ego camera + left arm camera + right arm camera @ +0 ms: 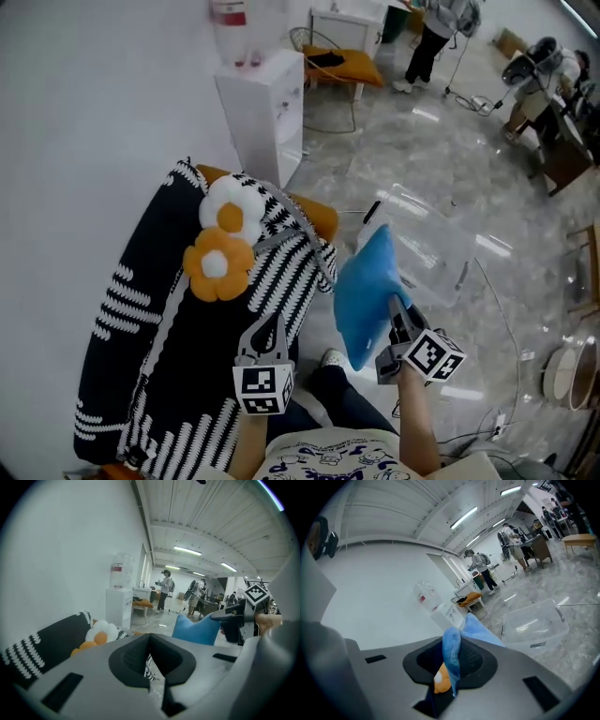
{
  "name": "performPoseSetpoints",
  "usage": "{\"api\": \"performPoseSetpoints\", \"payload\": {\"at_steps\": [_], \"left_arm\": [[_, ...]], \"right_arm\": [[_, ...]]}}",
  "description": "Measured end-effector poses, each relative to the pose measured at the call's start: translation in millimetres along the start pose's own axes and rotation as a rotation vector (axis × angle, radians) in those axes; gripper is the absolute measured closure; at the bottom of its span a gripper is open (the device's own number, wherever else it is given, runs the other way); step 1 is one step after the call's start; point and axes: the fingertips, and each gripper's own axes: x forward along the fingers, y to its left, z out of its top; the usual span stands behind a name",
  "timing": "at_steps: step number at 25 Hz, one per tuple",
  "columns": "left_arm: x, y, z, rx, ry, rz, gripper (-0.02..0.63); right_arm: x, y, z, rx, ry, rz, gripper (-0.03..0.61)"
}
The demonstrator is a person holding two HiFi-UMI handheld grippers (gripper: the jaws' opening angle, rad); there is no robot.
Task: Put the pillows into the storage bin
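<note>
right gripper [398,317] jaws pinch the blue pillow [364,291], long axis toward the storage bin [441,255]; left gripper [266,330] jaws closed.

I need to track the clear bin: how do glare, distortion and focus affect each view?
Head view: ceiling-light glare streaks the glossy grey floor and the clear plastic storage bin, softening its edges. Right gripper view: fisheye bends the bin's walls, and the blue pillow in the right gripper is blurred. Left gripper view: no bin in sight, dark corners.

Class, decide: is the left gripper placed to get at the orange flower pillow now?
Probably yes: the left gripper, jaws shut and empty, hovers near the orange flower pillow with nothing between them.
</note>
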Motion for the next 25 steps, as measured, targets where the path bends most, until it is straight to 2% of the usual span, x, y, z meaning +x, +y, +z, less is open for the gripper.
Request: {"api": "performPoseSetpoints", "payload": {"at_steps": [5, 11, 18, 25], "left_arm": [[56, -61, 39, 0.051, -0.03, -0.07, 0.601], [111, -103, 79, 0.112, -0.049, -0.141, 0.601], [191, -124, 110, 0.143, -0.04, -0.18, 0.601], [310, -129, 155, 0.158, -0.007, -0.243, 0.601]], "right_arm": [[2, -50, 55, -0.014, -0.052, -0.076, 0.505], [11, -91, 105, 0.009, -0.122, -0.144, 0.505], [49, -134, 156, 0.079, -0.164, -0.18, 0.505], [130, -181, 213, 0.109, -0.176, -0.264, 0.504]]}}
